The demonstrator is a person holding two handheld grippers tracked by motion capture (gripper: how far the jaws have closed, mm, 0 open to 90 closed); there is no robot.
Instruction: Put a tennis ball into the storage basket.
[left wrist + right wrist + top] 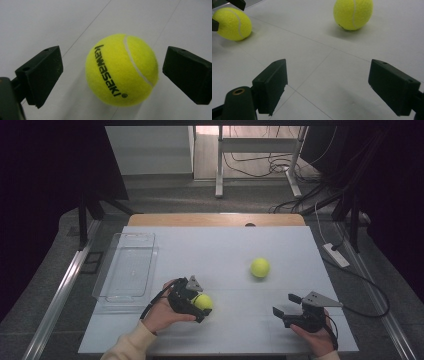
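A yellow tennis ball (pixel 204 300) marked "kawasaki" (pixel 121 70) rests on the white table, between the jaws of my left gripper (pixel 201 305). That gripper (pixel 113 75) is open, with a gap showing on each side of the ball. A second tennis ball (pixel 260 267) lies alone toward the middle right. My right gripper (pixel 284 304) stands open near the front right, with nothing between its jaws (pixel 332 81). In the right gripper view the second ball (pixel 353 13) lies ahead and the first ball (pixel 233 23) sits at the upper left.
A clear plastic tray (pixel 117 287) stands at the table's left side, with nothing in it. The table's wooden far edge (pixel 215 220) lies beyond. Cables and a desk frame (pixel 260 165) are on the floor behind.
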